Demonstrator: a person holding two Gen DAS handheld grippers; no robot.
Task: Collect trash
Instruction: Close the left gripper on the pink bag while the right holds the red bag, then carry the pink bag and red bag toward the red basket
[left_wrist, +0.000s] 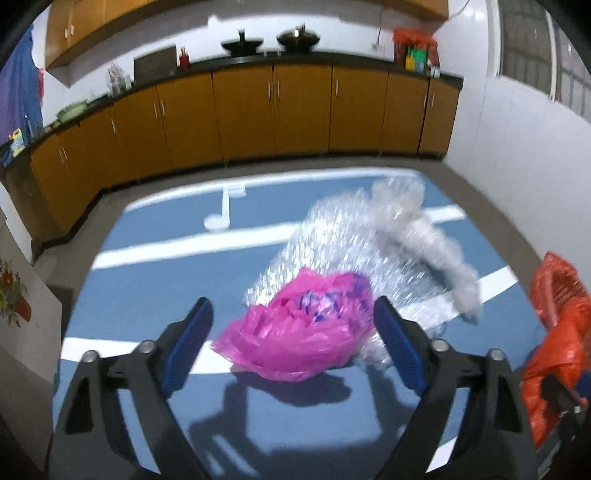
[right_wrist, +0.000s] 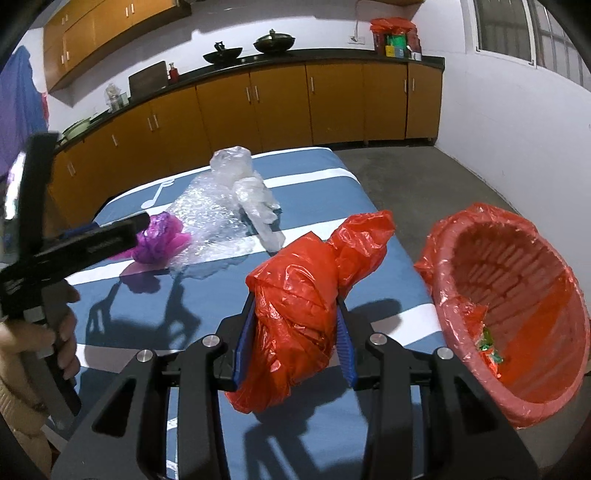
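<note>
The right tongs (right_wrist: 295, 343) are clamped on a crumpled red plastic bag (right_wrist: 306, 295), held above the blue white-striped table (right_wrist: 369, 206) just beside the red-lined round trash basket (right_wrist: 517, 306). The loose tail could snag the rim or spill outside if released short. The left tongs (left_wrist: 291, 325) stand wide open around a crumpled pink plastic bag (left_wrist: 295, 332) without gripping it; closing there may also catch the clear bubble wrap (left_wrist: 332, 243) touching it, or pinch only a slippery fold.

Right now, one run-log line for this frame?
left gripper: open, at pink bag | right gripper: shut on red bag | lined bin: right of it
</note>
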